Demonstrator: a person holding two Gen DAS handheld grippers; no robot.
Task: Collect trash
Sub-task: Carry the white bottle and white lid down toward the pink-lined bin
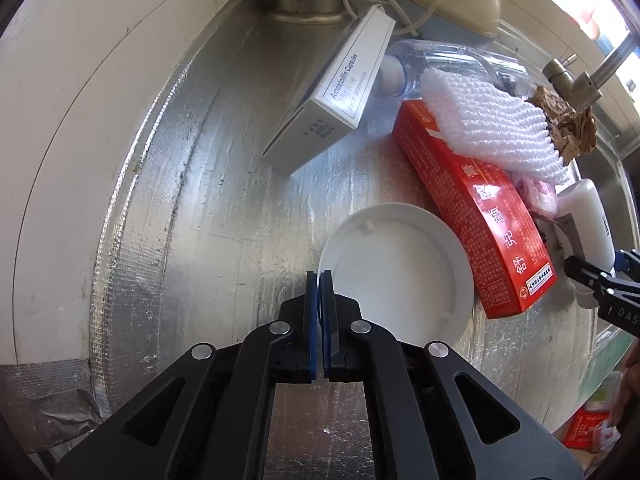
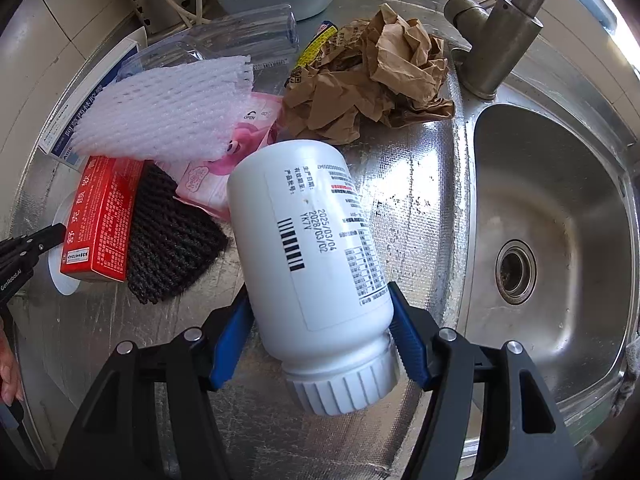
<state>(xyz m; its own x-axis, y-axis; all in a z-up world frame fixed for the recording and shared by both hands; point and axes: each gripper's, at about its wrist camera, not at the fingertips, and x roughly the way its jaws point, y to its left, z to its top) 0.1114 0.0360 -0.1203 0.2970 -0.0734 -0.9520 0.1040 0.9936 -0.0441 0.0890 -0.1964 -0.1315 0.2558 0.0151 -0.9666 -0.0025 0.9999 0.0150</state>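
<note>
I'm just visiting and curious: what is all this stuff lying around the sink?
Bottle: one, white, held between the right gripper's fingers.
Lid: one, white, on the counter, its rim pinched by the left gripper.
Red box: one, partly resting on the lid.
White box: one, tilted, near the wall.
Foam net: one, white, atop the pile.
Dark net: one, black, beside the red box.
Pink packet: one, under the foam net.
Paper bag: one, brown, crumpled, by the tap.
Clear bottle: one, lying behind the pile.
Tap: one, metal.
Sink: one, steel.
Left gripper: shut on the lid.
Right gripper: shut on the bottle.
</note>
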